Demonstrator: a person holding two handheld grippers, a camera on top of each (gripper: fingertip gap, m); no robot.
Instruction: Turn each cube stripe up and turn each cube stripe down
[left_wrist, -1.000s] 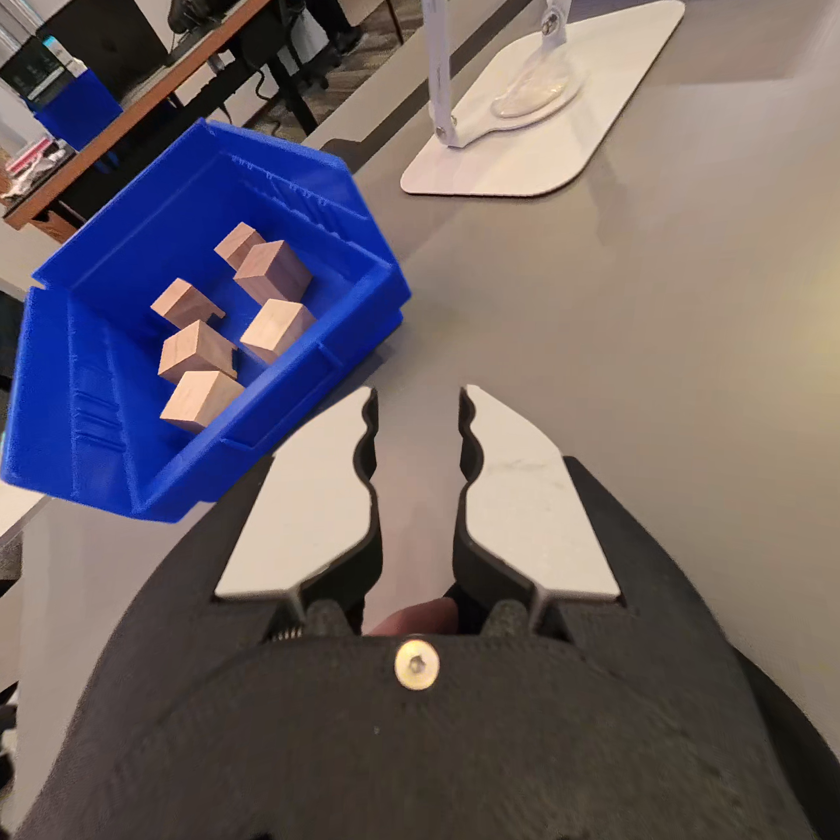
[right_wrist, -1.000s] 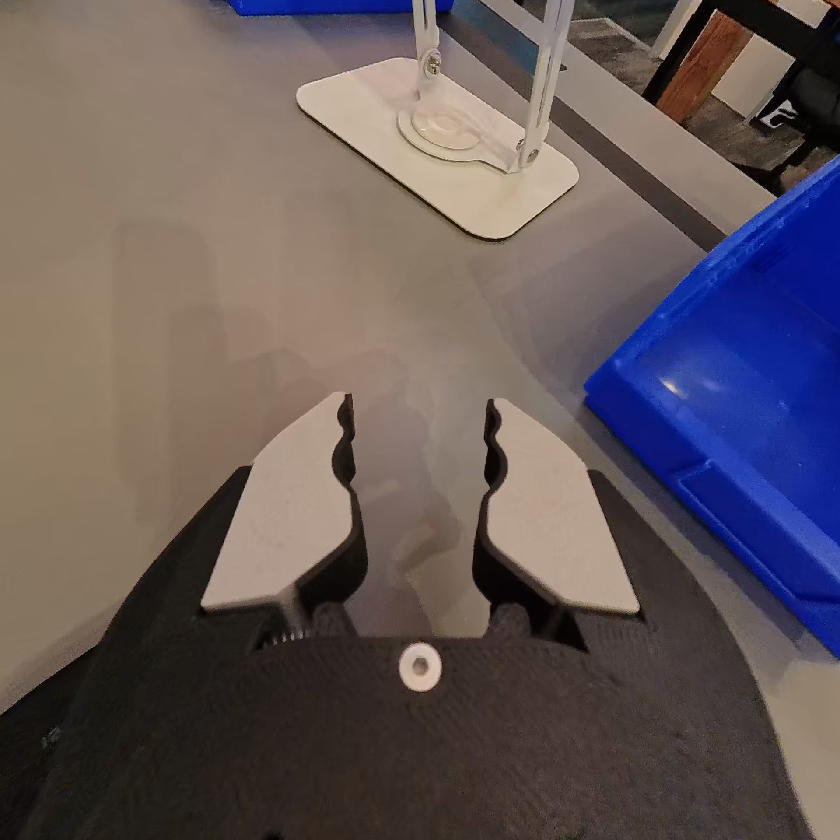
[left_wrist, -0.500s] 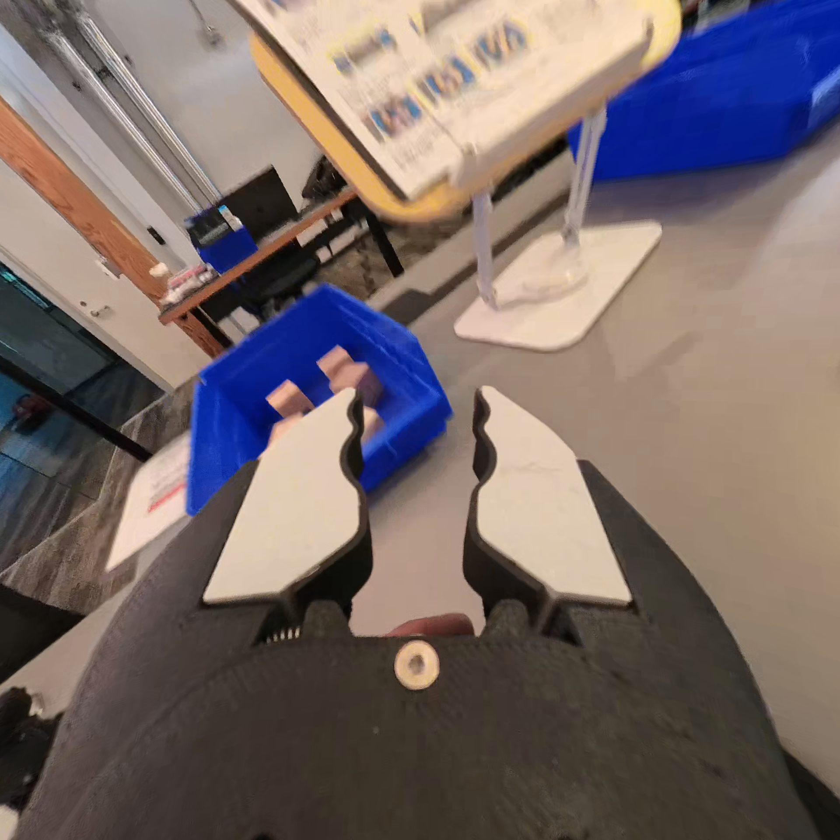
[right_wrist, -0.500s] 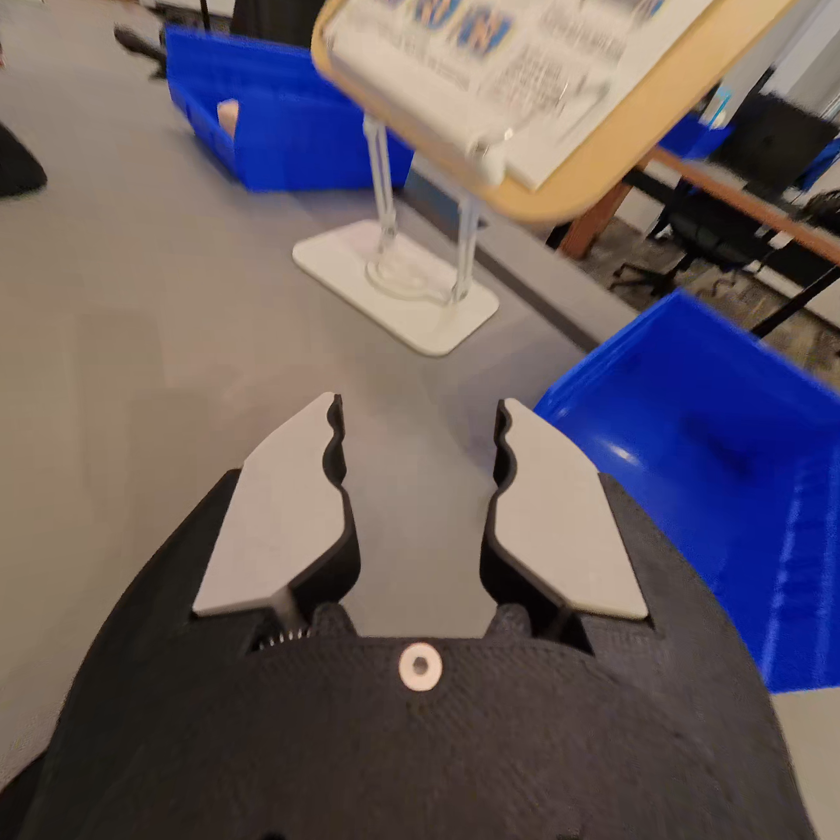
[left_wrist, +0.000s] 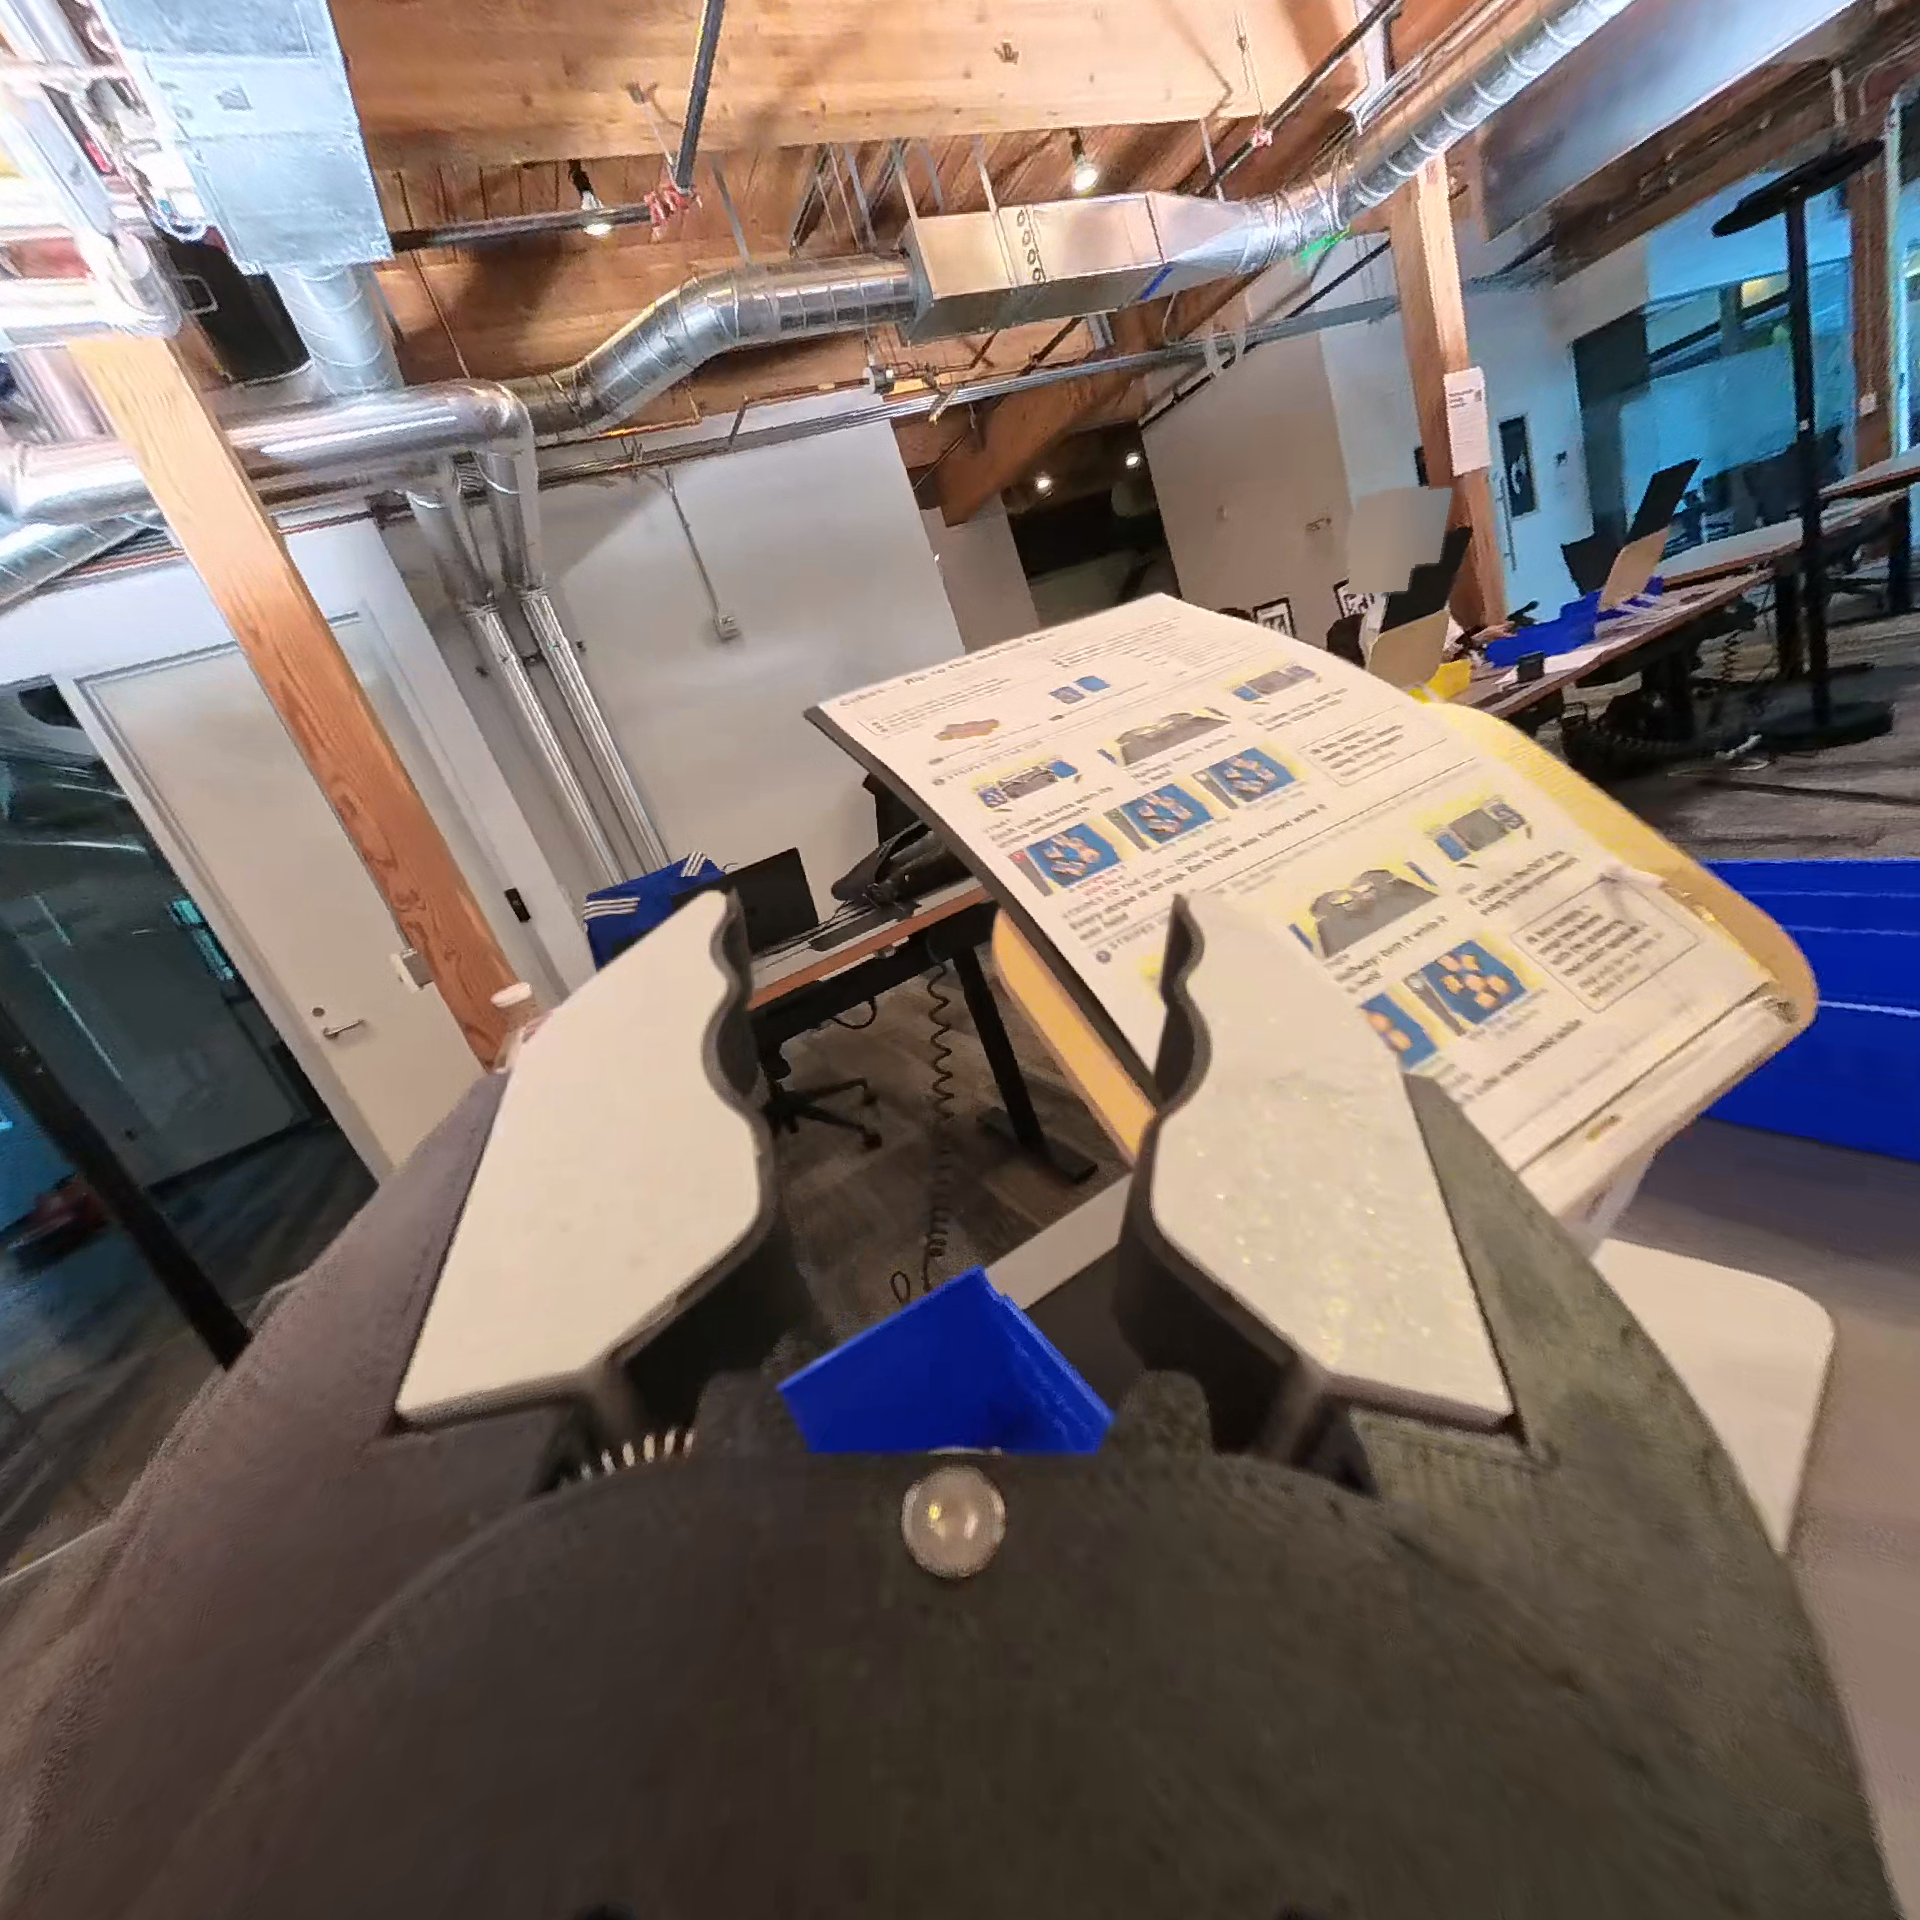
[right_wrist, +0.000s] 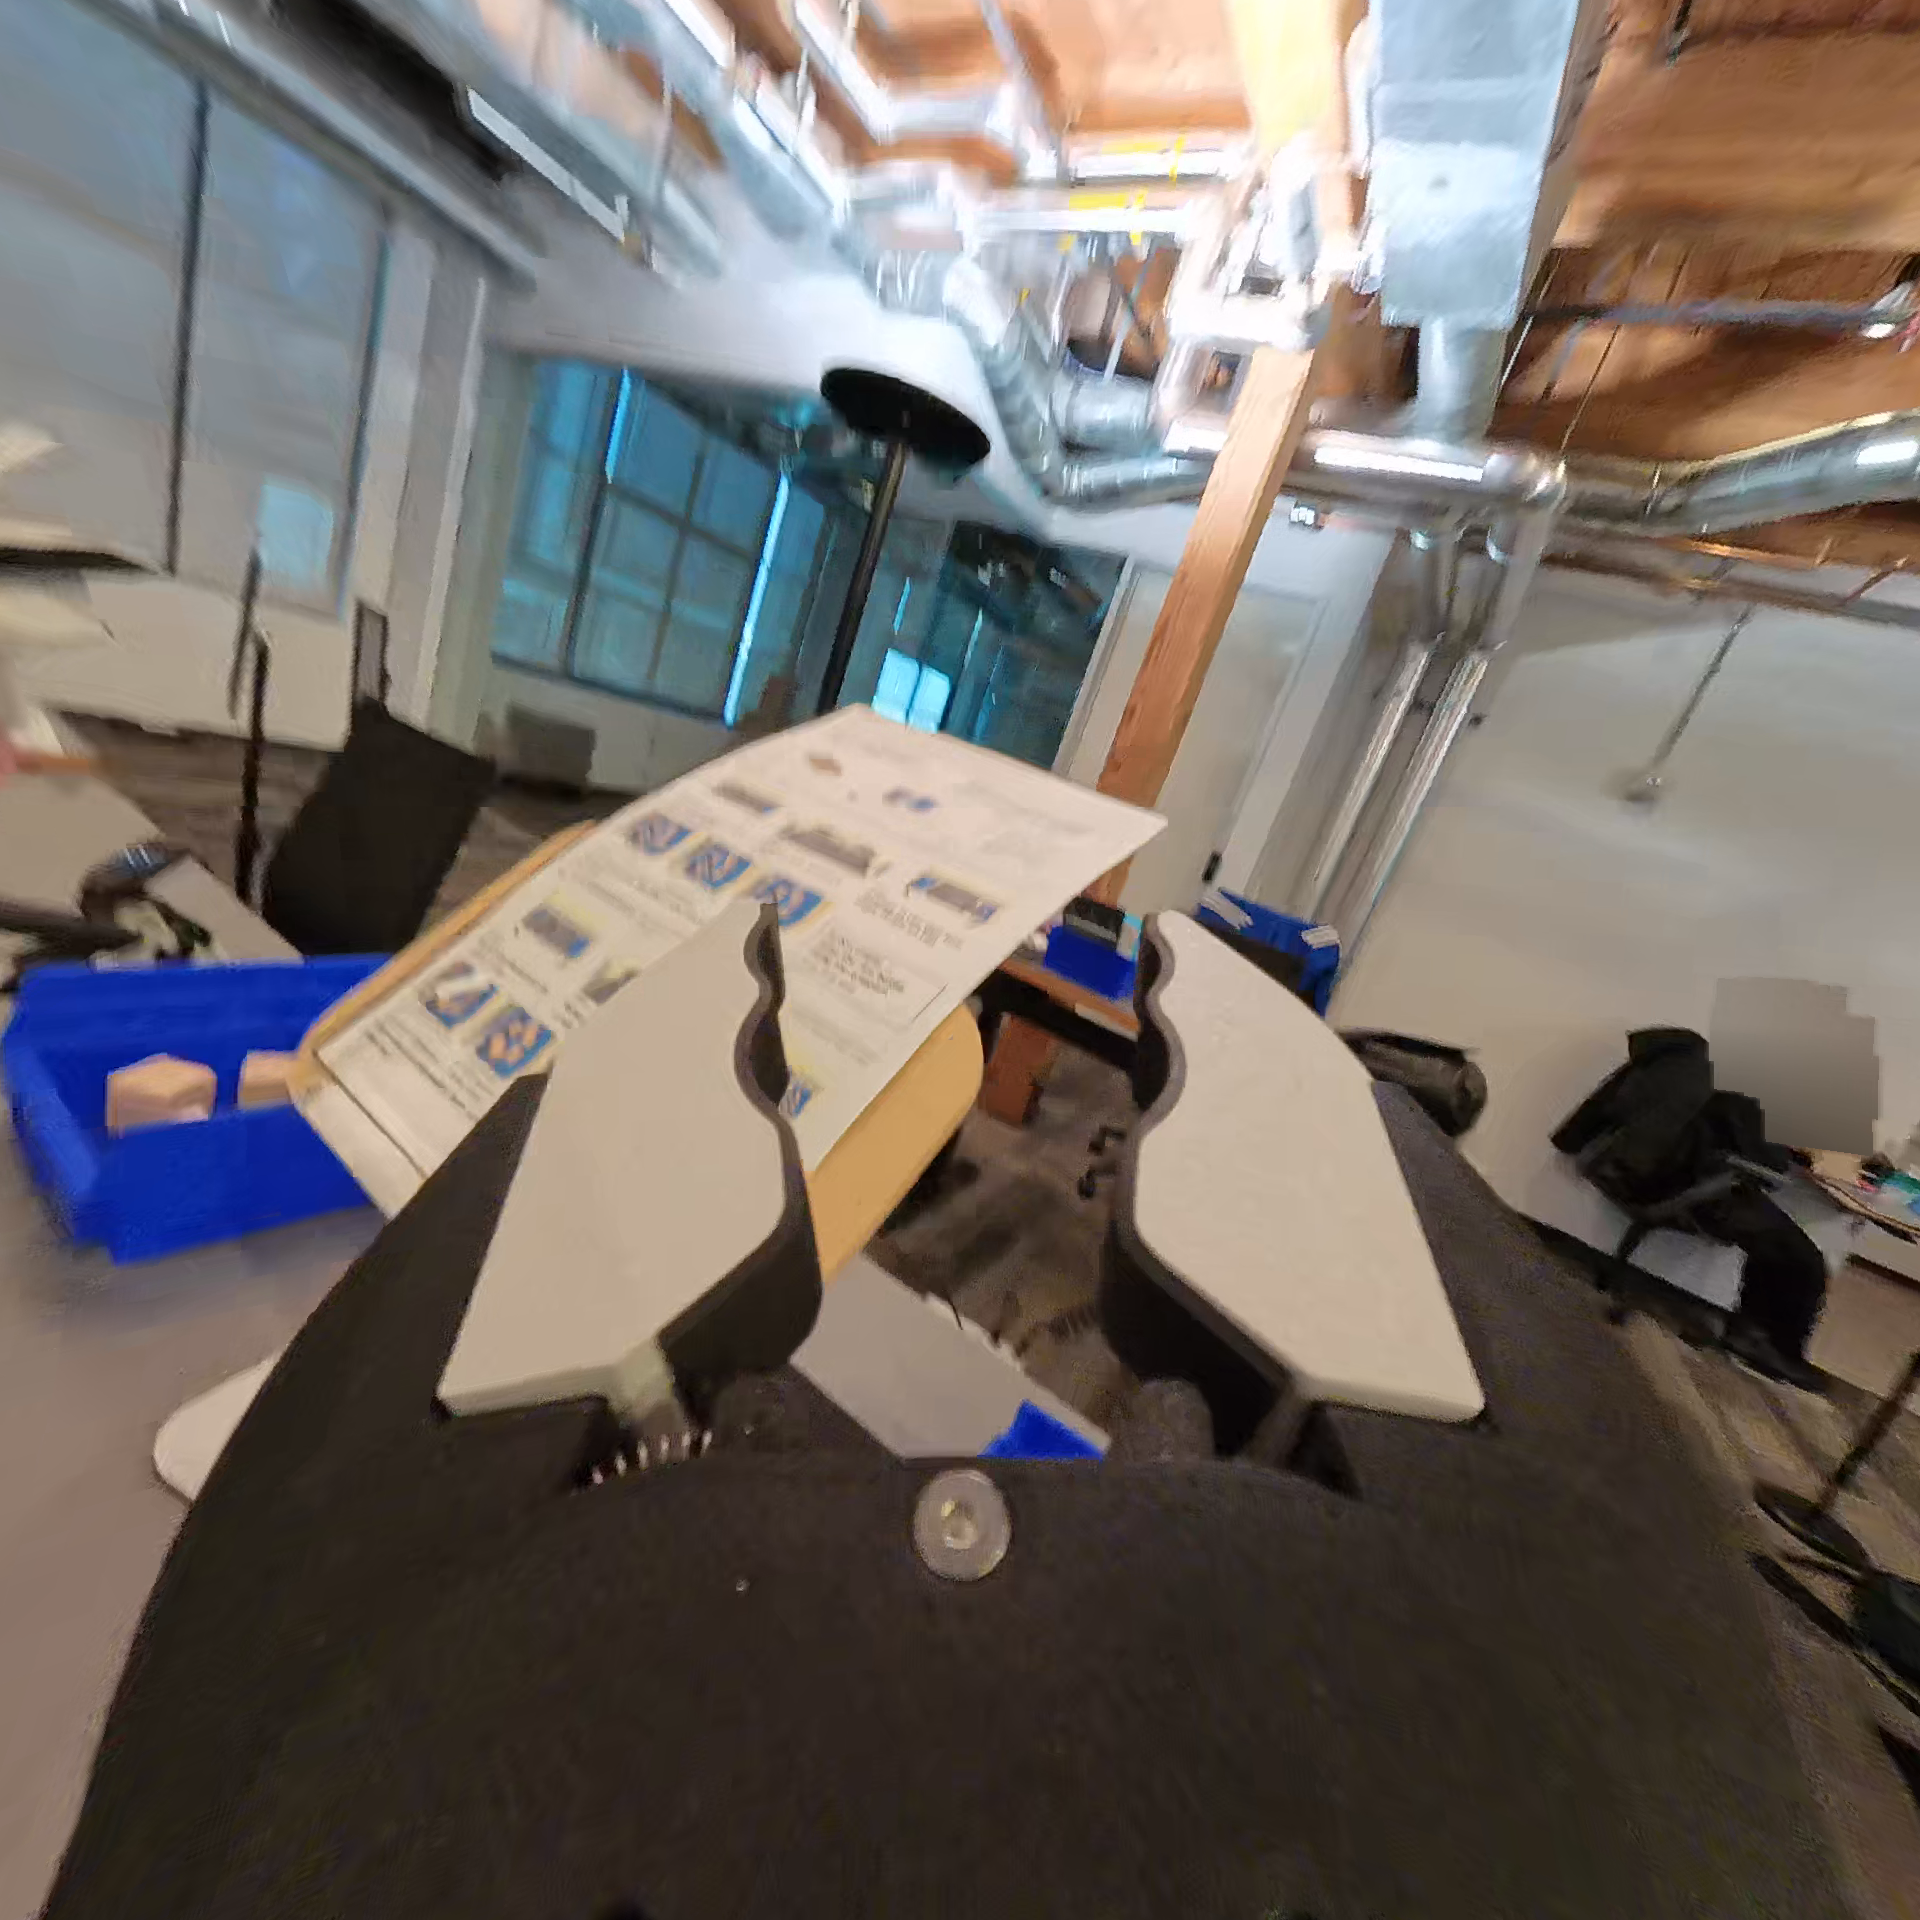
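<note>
The open workshop filled both views: timber ceiling beams, ribbed silver ducting, a wooden post. Nearer stood the instruction sheet (left_wrist: 1278, 831) on its tan board (right_wrist: 914, 1122), propped at a slope on a white stand, presumably so it could be read while working. A blue bin (right_wrist: 156, 1174) of moulded plastic sat on the grey table (right_wrist: 62, 1455) beyond the sheet, holding pale wooden cubes (right_wrist: 161, 1091), square-edged and matte; no stripe could be made out. Both tools were tilted up towards the room, away from any cube. The left gripper (left_wrist: 951, 966) and right gripper (right_wrist: 956, 966) each had their wavy-edged fingers spread, with nothing between them.
</note>
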